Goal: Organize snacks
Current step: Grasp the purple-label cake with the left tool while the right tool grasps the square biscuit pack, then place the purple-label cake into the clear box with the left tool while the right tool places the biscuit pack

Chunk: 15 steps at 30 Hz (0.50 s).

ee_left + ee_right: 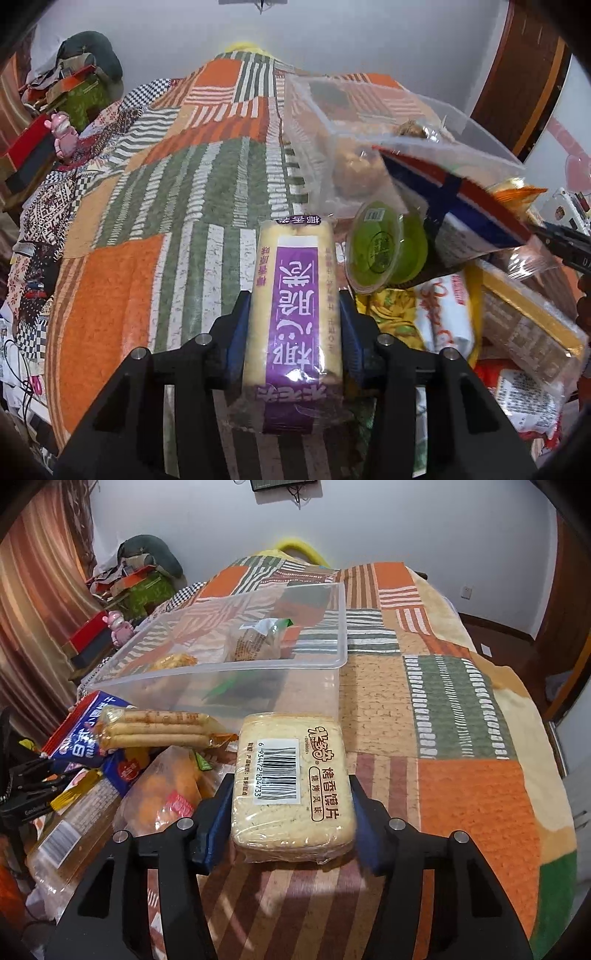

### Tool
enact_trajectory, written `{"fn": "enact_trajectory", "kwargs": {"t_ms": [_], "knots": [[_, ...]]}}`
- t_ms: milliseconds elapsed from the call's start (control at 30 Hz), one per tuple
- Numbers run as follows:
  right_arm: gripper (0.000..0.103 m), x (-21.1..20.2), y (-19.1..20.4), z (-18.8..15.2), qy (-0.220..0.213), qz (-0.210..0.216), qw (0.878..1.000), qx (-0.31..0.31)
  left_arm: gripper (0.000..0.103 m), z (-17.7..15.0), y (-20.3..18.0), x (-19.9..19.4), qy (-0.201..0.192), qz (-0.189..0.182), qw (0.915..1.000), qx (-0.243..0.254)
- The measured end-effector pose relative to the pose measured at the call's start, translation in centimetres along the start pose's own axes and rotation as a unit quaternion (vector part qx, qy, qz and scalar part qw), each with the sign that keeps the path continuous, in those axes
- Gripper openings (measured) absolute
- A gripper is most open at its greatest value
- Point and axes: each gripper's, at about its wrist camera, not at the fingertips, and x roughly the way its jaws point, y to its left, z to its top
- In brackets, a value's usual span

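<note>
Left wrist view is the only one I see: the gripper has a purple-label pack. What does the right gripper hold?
Observer: The right gripper is closed on a flat rusk pack with a barcode.
Operator: Is the clear bin near it?
Observer: Yes, the bin stands just beyond the pack, open side up.
Operator: Is the bin empty?
Observer: No, a wrapped snack lies at its far end.
</note>
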Motion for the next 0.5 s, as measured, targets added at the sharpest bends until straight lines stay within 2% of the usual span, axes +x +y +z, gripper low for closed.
{"fn": "enact_trajectory", "kwargs": {"t_ms": [500], "knots": [[0.053, -5.5, 0.3, 1.7, -0.073, -0.016, 0.997, -0.001, 0.045, 3.2, -0.5, -7.1, -0.089, 0.003, 0.9960, -0.006]]}}
